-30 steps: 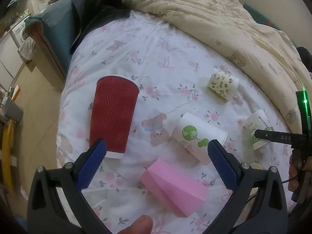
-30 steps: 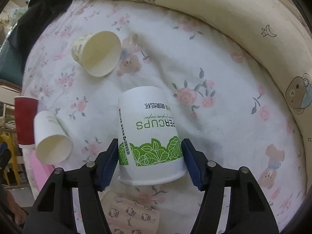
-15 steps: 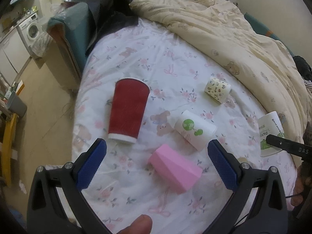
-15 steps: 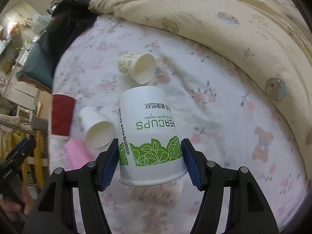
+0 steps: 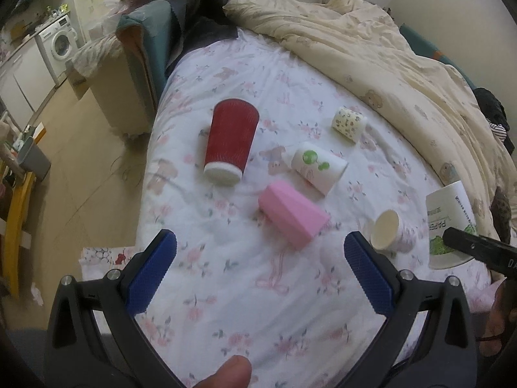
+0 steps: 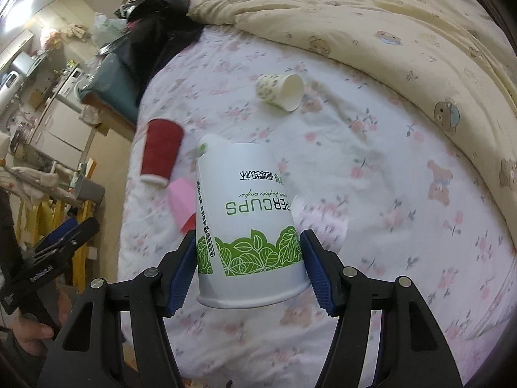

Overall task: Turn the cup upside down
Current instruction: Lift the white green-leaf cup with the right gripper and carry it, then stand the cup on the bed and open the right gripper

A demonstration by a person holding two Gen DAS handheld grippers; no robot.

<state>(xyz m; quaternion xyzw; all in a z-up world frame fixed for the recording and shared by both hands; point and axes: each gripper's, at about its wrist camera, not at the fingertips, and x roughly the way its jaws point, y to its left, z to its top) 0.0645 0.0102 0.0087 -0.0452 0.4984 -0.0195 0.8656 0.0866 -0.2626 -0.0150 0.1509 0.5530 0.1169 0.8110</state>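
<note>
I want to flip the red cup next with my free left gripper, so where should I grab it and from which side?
Probably across the ribbed wall mid-body of the red cup. It lies on its side on the bed sheet, white-rimmed end toward the open left gripper, so come from above, fingers straddling its width.

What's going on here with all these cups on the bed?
A person holds a clamp-like gripper in each hand over a flowered bedsheet. The right gripper is shut on a white paper cup with green leaves, held in the air with its print upside down. The left gripper is open and empty. A red cup, a pink cup and three small paper cups lie on their sides.
</note>
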